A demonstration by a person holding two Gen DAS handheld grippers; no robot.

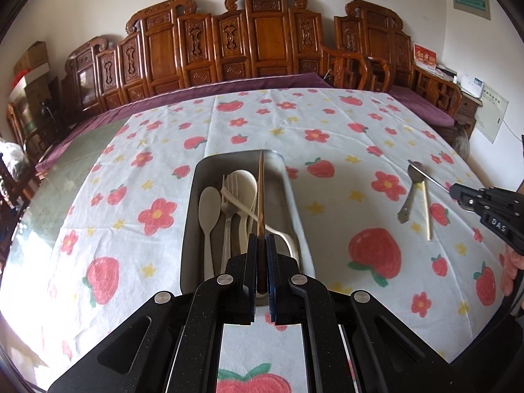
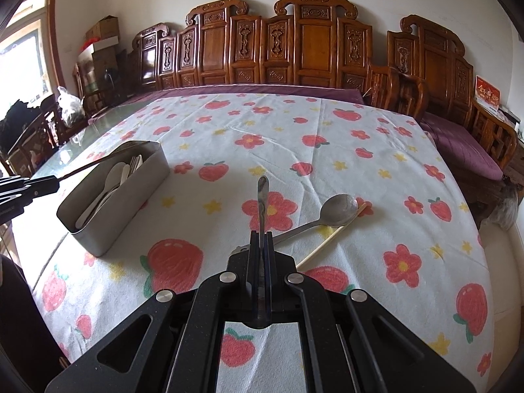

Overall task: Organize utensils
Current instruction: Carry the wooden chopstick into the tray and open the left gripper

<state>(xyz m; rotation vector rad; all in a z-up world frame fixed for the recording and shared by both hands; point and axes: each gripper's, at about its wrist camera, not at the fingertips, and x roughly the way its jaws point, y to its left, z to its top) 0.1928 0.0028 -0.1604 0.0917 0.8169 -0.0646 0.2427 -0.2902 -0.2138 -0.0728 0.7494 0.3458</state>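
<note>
Centre frame: left hand-held gripper (image 1: 261, 240) clenched on brown chopstick (image 1: 260, 193) over grey bin (image 1: 189, 216) | right hand-held gripper (image 2: 261, 237) grasping metal utensil handle (image 2: 262, 206)

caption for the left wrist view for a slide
Left gripper holds a wooden chopstick over the utensil bin.

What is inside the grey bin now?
In the bin lie pale spoons and a metal fork. The chopstick in the left gripper covers part; the bottom under them is hidden.
</note>
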